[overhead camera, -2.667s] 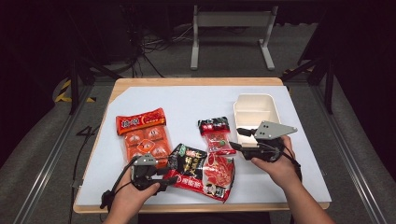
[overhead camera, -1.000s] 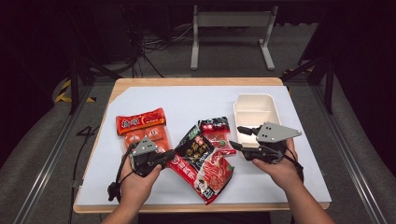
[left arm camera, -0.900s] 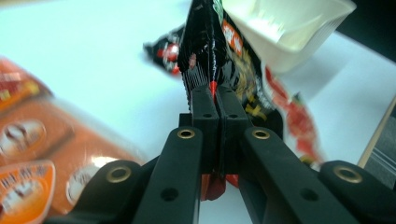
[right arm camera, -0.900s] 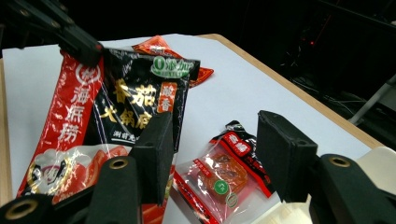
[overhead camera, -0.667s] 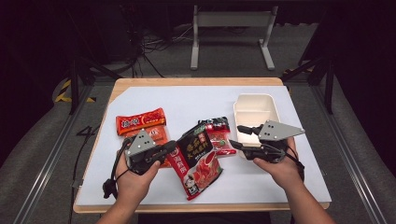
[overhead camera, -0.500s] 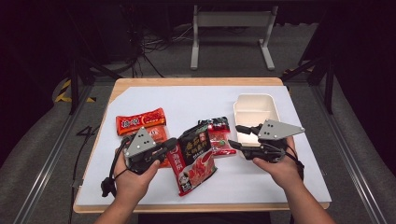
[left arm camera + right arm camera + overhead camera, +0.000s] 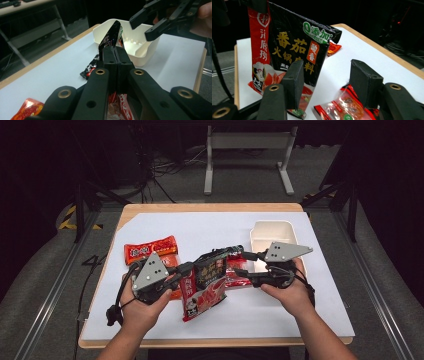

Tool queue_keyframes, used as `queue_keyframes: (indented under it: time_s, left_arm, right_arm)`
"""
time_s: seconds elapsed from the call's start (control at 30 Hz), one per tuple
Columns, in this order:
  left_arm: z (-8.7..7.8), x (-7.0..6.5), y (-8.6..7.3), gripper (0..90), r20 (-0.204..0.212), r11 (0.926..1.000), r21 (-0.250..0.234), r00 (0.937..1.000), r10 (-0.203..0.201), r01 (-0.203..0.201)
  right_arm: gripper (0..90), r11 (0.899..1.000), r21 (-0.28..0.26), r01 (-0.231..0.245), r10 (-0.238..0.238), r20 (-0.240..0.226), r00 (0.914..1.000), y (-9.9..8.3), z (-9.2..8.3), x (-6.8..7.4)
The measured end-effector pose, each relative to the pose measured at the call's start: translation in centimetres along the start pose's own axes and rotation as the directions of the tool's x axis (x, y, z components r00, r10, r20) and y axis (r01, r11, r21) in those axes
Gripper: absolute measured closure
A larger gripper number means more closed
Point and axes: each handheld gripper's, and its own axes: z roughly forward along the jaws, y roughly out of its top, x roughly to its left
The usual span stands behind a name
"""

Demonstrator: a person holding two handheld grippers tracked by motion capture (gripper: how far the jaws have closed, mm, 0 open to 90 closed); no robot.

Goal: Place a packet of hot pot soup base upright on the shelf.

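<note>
Left gripper (image 7: pixel 116 53) jaws clamp sauce packet (image 7: pixel 207 282) edge, packet bottom hidden; right gripper (image 7: pixel 325 80) jaws apart.

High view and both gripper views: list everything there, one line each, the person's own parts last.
Black-and-red sauce pouch: one, lifted off the sheet, pinched at its edge by the left tongs.
Orange-red packets: at least two, on the sheet's left part.
Small red packet: one, on the sheet under the right tongs.
Cream tray: one, right of centre on the sheet.
White sheet: one, covering the wooden table.
Left tongs: black, shut on the pouch.
Right tongs: black, open beside the pouch.
Hands: two, at the near edge.
</note>
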Motion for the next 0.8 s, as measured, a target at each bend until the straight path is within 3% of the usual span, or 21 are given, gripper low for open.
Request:
queue_keyframes:
  time_s: [0.33,0.63,0.8]
  left_arm:
    - [0.2,-0.2,0.8,89.3,0.063,0.9981,-0.039,0.9967,0.051,-0.048]
    - [0.7,-0.4,0.9,89.4,0.122,0.9947,-0.081,0.9898,0.073,-0.064]
    - [0.8,-0.6,0.9,89.6,0.127,0.9938,-0.087,0.9887,0.08,-0.069]
  right_arm:
    - [39.0,0.998,-0.018,-0.053,0.05,-0.118,0.9918,0.2,1.7,-0.7]
    - [37.6,0.999,-0.005,-0.033,0.032,-0.17,0.985,0.4,2.3,-0.6]
    - [42.7,1.0,-0.008,-0.015,0.013,-0.18,0.9836,0.6,2.5,-0.3]
